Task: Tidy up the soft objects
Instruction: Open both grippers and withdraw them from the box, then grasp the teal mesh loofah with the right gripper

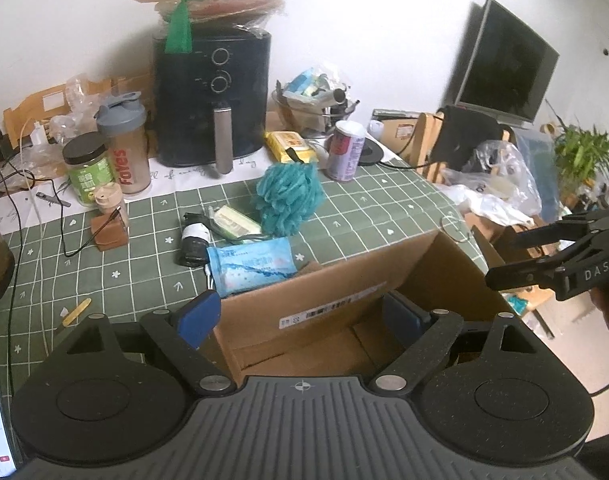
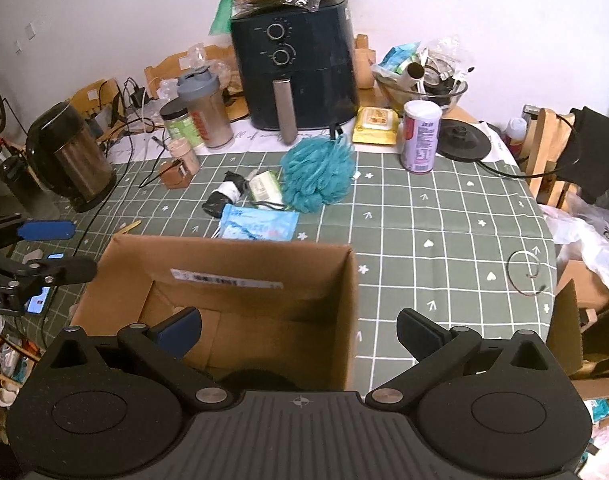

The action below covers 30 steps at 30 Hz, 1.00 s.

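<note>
- I am taking the open brown cardboard box as my landmark; it is sitting on the green grid-patterned tabletop, and whatever dark shape is lying at its near inside edge is too unclear for me to name.
- My left claw is hovering spread over the box's near left corner, its blue-padded fingers straddling the box wall, one outside and one inside, with nothing pinched between them.
- My right claw is likewise hanging spread at the box's near right corner, one finger inside, the other outside over the tabletop, and it is holding nothing.
- The fluffy teal mesh bath sponge is lying on the tabletop well beyond the box's far wall.
- The light blue soft pack of wet wipes is resting just beyond that far wall, closer to the box than the sponge.
- A small pale green packet and a black-and-white roll are lying just behind the wipes, farther from the box.
- A yellow soft pack is sitting farther back still, beside the dark air fryer.
</note>
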Motion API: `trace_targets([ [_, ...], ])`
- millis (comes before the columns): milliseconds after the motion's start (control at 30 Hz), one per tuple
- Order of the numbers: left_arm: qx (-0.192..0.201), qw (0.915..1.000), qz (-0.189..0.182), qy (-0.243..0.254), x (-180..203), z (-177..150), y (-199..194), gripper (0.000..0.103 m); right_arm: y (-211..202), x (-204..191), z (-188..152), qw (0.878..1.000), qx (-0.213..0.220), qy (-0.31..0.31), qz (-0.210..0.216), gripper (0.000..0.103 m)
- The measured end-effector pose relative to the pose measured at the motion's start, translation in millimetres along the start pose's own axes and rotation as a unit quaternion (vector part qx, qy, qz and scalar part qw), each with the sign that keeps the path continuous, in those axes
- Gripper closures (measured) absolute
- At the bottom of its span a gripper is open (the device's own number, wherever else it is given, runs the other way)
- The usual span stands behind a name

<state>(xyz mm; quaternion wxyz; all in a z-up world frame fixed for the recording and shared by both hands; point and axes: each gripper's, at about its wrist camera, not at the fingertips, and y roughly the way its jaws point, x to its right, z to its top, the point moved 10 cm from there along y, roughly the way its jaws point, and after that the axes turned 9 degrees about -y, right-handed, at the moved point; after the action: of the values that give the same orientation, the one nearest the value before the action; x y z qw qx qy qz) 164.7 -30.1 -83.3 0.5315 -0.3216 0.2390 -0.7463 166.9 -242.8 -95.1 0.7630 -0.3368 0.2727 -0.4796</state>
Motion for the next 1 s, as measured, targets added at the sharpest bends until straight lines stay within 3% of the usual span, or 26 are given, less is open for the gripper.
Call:
trace_targets([
  [700,0.013,0.9991,0.016,-0.036,-22,31,15,0.014,25,53,37,1.0,-0.002,-0.016,-0.011,0.0],
  [1000,0.0,0.9979,0.045,-0.046,-29,40,29,0.014,54,91,66,0.997,0.004,-0.07,-0.01,0.0],
])
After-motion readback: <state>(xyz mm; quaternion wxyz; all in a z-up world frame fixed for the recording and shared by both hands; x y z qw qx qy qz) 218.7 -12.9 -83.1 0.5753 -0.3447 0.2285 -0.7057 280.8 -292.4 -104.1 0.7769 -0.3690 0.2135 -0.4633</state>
